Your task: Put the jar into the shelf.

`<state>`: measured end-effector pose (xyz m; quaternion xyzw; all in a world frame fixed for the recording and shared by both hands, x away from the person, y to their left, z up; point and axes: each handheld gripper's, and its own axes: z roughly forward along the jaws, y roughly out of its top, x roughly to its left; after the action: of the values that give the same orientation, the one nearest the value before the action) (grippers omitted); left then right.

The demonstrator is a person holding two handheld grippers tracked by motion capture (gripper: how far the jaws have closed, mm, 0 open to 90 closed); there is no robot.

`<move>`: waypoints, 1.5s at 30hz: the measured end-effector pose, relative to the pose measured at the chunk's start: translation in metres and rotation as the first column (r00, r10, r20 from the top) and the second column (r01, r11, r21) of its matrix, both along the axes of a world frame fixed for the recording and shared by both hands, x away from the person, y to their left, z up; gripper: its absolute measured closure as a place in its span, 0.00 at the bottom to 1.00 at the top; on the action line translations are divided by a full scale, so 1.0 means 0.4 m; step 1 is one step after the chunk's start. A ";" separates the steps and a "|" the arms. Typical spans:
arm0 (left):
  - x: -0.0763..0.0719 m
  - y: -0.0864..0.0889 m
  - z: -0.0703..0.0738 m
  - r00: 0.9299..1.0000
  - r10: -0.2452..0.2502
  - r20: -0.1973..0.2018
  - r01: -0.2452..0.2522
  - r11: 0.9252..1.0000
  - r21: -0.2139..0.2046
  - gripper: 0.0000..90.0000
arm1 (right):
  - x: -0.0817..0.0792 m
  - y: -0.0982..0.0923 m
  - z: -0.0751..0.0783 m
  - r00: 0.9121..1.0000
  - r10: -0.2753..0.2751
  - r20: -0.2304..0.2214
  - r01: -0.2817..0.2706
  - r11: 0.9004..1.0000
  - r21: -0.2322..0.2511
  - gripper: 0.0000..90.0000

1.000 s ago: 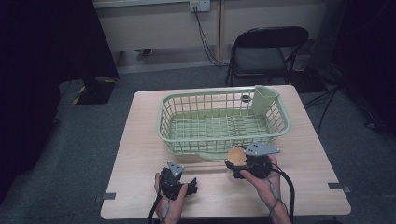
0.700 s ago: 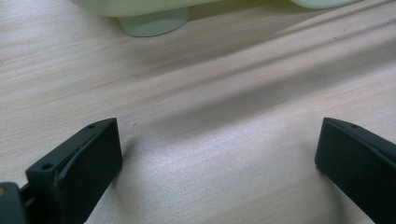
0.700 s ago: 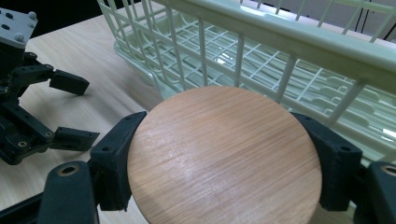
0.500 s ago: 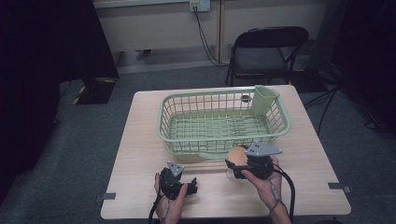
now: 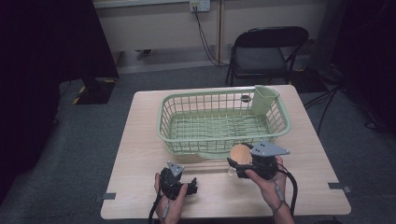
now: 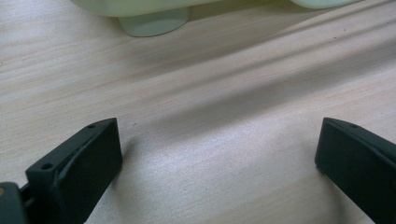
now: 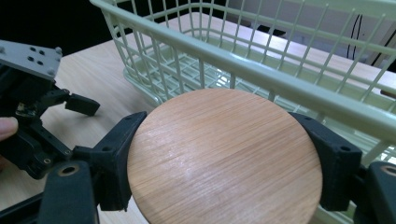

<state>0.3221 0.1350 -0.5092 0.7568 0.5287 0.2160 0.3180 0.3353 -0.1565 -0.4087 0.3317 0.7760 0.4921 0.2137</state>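
- While clamped in right gripper [image 7: 224,158], round wooden disc [image 7: 224,158] sits between both black pads, one pad on each side of its rim; flat grained face turned toward that gripper's camera.
- Seen from high view as pale orange-brown disc [image 5: 241,153], raised off table [image 5: 140,140], just in front of basket's near rim, toward table's front-right part.
- Something clear and small under disc in high view; too blurred to name.
- Right gripper [image 5: 243,161] w/ grey three-cornered plate on top, held by right hand [image 5: 271,184] coming in from table's front edge; black cable looping back along wrist.
- Green wire basket [image 5: 224,122] w/ open lattice walls, near table's centre, reaching toward back edge; near rim [image 7: 299,88] runs right behind disc in right gripper view, close but whether touching can't tell.
- Solid green cup-like compartment [image 5: 264,99] at basket's back-right corner.
- Left gripper [image 5: 180,184] near table's front edge, left of centre, gripped by left hand [image 5: 170,205]; also at left edge of right gripper view [image 7: 32,116], well apart from disc.
- Left gripper view: jaws spread wide, bare wood grain between, nothing held; pale green basket foot [image 6: 154,21] at top.
- Black folding chair [image 5: 266,51] beyond table's back edge; wall socket w/ cable behind it.
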 end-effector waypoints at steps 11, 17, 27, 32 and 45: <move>0.000 0.000 0.000 1.000 0.000 0.000 0.000 1.000 0.000 0.00 | -0.007 -0.001 0.037 0.999 0.017 0.034 -0.019 0.999 0.034 0.26; 0.000 0.000 0.000 1.000 0.000 0.000 0.000 1.000 0.000 0.00 | -0.009 -0.003 0.056 0.998 0.025 0.049 -0.028 0.998 0.053 0.26; 0.000 0.000 0.000 1.000 0.000 0.000 0.000 1.000 0.000 0.00 | -0.013 -0.013 0.102 0.996 0.038 0.079 -0.045 0.996 0.083 0.26; 0.000 0.000 0.000 1.000 0.001 0.000 -0.001 1.000 -0.001 0.00 | -0.010 -0.010 0.128 0.994 0.054 0.093 -0.063 0.994 0.094 0.26; 0.000 0.000 0.000 1.000 0.000 0.000 0.000 1.000 0.000 0.00 | 0.012 0.012 0.210 0.989 0.081 0.123 -0.093 0.991 0.093 0.26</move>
<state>0.3222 0.1350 -0.5092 0.7567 0.5288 0.2160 0.3180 0.3401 -0.1518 -0.3248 0.2775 0.7504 0.5575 0.2214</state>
